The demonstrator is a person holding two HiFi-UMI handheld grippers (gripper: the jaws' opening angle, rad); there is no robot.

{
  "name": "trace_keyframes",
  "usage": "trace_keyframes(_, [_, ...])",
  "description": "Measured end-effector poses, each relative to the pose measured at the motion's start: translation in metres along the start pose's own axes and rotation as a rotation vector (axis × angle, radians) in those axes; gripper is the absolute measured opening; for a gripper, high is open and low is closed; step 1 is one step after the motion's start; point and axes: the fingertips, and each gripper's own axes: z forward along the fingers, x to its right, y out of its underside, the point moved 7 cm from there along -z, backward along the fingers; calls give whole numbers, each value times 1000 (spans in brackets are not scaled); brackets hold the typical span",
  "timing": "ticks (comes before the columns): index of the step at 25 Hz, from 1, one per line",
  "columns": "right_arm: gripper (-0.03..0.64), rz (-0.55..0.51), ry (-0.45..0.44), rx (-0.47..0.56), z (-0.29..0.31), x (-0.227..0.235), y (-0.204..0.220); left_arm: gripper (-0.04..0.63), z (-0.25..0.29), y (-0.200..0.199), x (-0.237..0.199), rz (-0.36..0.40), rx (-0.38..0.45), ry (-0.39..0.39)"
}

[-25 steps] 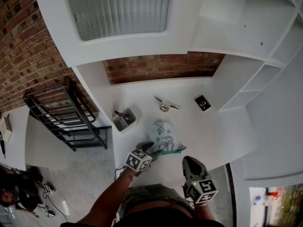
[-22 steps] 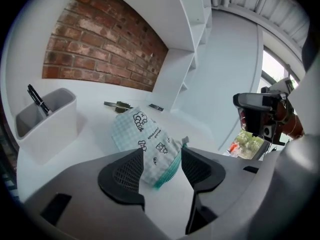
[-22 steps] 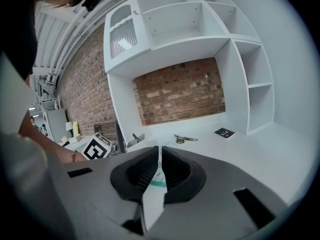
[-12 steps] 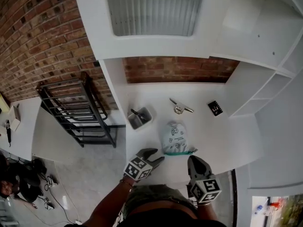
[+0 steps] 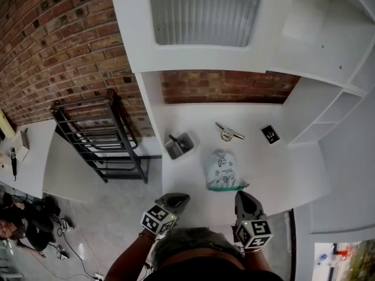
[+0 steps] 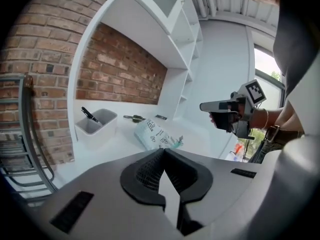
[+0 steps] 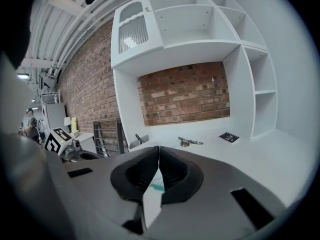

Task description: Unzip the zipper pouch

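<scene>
The zipper pouch (image 5: pixel 223 171) is white with green print and a teal zipper edge. It lies on the white desk (image 5: pixel 275 168) with that edge facing me, and it also shows in the left gripper view (image 6: pixel 156 135). My left gripper (image 5: pixel 179 199) hangs off the desk's front left edge, apart from the pouch. Its jaws are closing and meet with nothing between them (image 6: pixel 162 151). My right gripper (image 5: pixel 243 195) hovers just in front of the pouch's near right corner. It is shut and empty (image 7: pixel 158 151).
A grey pen tray (image 5: pixel 180 146) holding a black pen stands left of the pouch. Behind the pouch lie a metal tool (image 5: pixel 227 134) and a black card (image 5: pixel 270 134). A black metal rack (image 5: pixel 99 139) stands to the left, and white shelves (image 5: pixel 328 104) rise on the right.
My left gripper has drawn back from the pouch's near corner to off the desk edge, and its jaws have shut. The right gripper has barely moved.
</scene>
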Motion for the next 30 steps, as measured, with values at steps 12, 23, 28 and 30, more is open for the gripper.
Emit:
trace_keyframes(12, [0,-23,33,-6,1,-13,8,3,-26,7,-1,6,14,-53])
trace_keyframes(23, [0,-6,48,-26,-2,-13,14,3,-25,5,1,6,20,-72])
trace_keyframes(28, [0,-8,51,-26,-3,-11,15,3,-25,7,1,12,13,-84])
trace_keyframes(30, [0,-5,55,-25,-4,-10,15,3,-26,7,1,17,11,-86])
